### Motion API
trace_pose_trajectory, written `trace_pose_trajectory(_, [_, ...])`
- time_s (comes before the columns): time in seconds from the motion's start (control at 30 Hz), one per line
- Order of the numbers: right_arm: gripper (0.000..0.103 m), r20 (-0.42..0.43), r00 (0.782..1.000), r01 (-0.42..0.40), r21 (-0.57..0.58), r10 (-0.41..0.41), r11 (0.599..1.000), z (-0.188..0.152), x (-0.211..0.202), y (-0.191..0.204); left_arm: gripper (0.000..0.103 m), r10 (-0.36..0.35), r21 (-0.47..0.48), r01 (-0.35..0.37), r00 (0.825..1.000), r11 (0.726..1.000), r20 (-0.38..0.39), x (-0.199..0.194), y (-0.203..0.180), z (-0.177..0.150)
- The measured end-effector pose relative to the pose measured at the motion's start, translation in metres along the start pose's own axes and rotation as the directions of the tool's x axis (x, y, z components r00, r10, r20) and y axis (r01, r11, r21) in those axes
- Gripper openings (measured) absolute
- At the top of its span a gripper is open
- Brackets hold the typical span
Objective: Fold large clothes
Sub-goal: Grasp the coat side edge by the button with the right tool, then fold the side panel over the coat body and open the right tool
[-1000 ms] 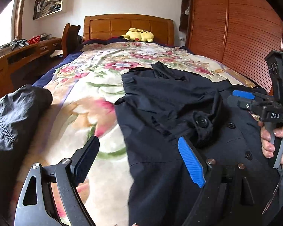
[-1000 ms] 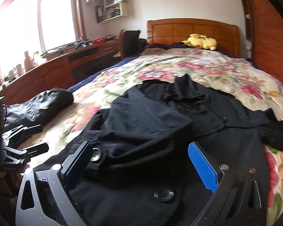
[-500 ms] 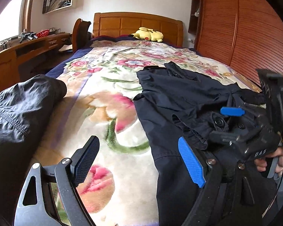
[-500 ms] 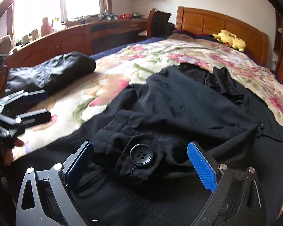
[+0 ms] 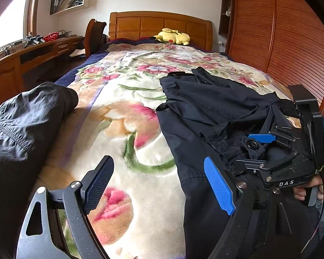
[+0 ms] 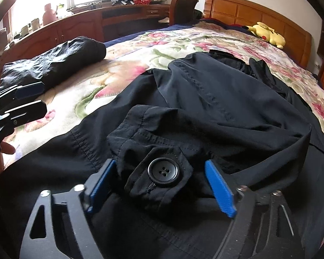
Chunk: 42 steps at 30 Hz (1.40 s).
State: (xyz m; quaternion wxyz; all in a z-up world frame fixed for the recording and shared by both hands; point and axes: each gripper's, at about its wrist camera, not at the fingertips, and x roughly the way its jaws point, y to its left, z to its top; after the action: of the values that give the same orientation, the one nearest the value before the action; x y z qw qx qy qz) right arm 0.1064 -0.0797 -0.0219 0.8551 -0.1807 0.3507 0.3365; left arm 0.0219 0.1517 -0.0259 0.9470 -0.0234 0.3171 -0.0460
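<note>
A large dark navy coat (image 5: 205, 108) lies spread on the floral bedspread (image 5: 123, 116); it also fills the right wrist view (image 6: 205, 99). One sleeve is folded across the body, and its cuff with a black button (image 6: 163, 172) lies between the fingers of my right gripper (image 6: 162, 183). The jaws are open around the cuff and do not pinch it. My right gripper also shows in the left wrist view (image 5: 261, 149). My left gripper (image 5: 159, 183) is open and empty above the bedspread, just left of the coat's edge, and shows in the right wrist view (image 6: 30, 99).
A second dark garment (image 5: 26, 116) lies bundled on the bed's left edge. A yellow plush toy (image 5: 172, 36) sits by the wooden headboard (image 5: 159, 21). A wooden desk (image 6: 80, 26) and chair (image 6: 183, 4) stand to the left, a slatted wooden wardrobe (image 5: 291, 32) to the right.
My right gripper has moved down and forward onto the folded sleeve cuff, so the button now sits between its fingers. My left gripper has drifted left, off the coat, over the bedspread.
</note>
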Motion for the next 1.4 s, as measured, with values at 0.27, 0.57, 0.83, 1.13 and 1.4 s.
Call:
trace_pose_trajectory(0.27, [0.035,0.029,1.0,-0.006,-0.062,0.008,0.998,-0.004,-0.013,0.005,0.086,0.015,0.016,-0.015,1.0,1.0,-0.004,0.003,-0.004,-0.001])
trace_pose_trajectory(0.57, [0.029,0.141,0.987,0.079,-0.021,-0.075,0.997,-0.019,-0.077,-0.035,0.086,0.035,0.029,-0.036,0.999,0.999,0.021,-0.001,-0.01,0.004])
trace_pose_trajectory(0.83, [0.029,0.214,0.961,0.164,0.065,-0.174,0.984,-0.044,-0.124,-0.07,0.086,-0.023,0.054,0.018,0.996,0.998,0.09,-0.018,-0.04,0.019])
trace_pose_trajectory(1.13, [0.029,0.245,0.927,0.239,0.196,-0.283,0.951,-0.071,-0.154,-0.095,0.086,-0.119,0.103,0.105,0.982,0.989,0.145,-0.03,-0.099,0.042])
trace_pose_trajectory(1.4, [0.029,0.156,0.929,0.295,0.238,-0.336,0.925,-0.105,-0.148,-0.105,0.086,-0.202,0.173,0.181,0.973,0.968,0.114,-0.02,-0.145,0.039])
